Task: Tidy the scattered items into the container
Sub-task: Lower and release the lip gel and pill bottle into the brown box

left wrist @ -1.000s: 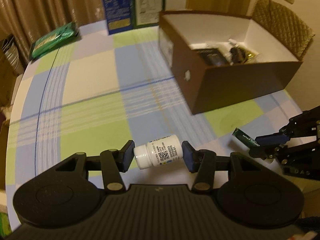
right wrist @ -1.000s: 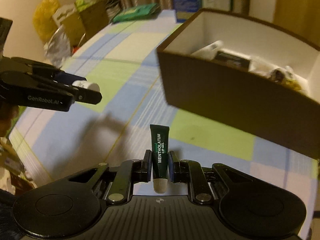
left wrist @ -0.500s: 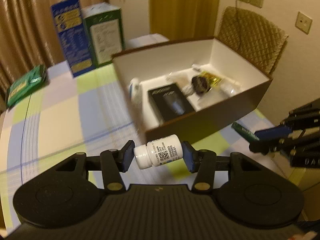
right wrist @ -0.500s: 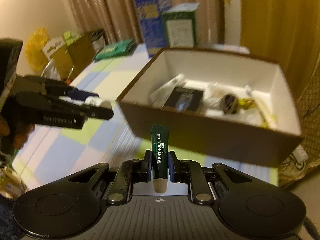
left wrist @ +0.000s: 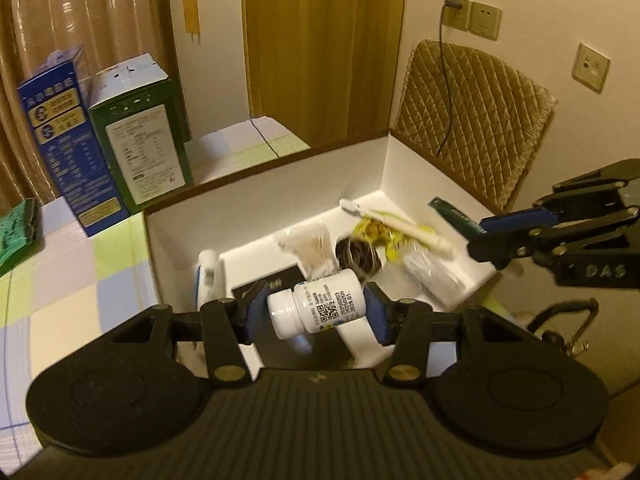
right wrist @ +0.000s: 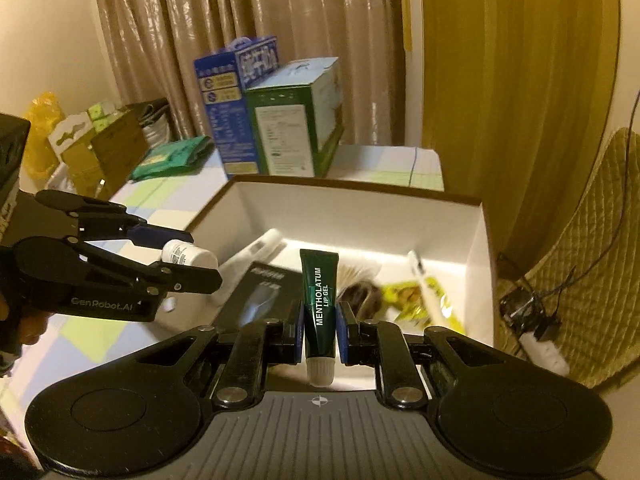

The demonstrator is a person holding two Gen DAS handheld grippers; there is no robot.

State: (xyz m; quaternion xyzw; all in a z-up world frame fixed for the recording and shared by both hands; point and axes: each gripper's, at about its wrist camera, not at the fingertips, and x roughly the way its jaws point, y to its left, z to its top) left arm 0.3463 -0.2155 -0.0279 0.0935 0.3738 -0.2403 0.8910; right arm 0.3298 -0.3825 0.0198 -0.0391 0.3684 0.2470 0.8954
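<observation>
White pill bottle (left wrist: 318,309) in the left hand-held gripper (left wrist: 316,312) and green lip-gel tube (right wrist: 320,304) in the right hand-held gripper (right wrist: 319,330) hang clamped above the open box (right wrist: 452,216); releasing comes next.

The green tube (right wrist: 320,292) clamped between the right tool's (right wrist: 320,336) pads reads "MENTHOLATUM LIP GEL". To its left, the left tool (right wrist: 176,264) bears "GenRobot.AI". The white bottle (left wrist: 320,308) carries a QR code and unreadable small print.

Checked-cloth tabletop (left wrist: 60,280) carried the open brown box (left wrist: 264,168), a blue carton (left wrist: 68,144) beside a green carton (left wrist: 140,136), and a green packet (left wrist: 16,232).
</observation>
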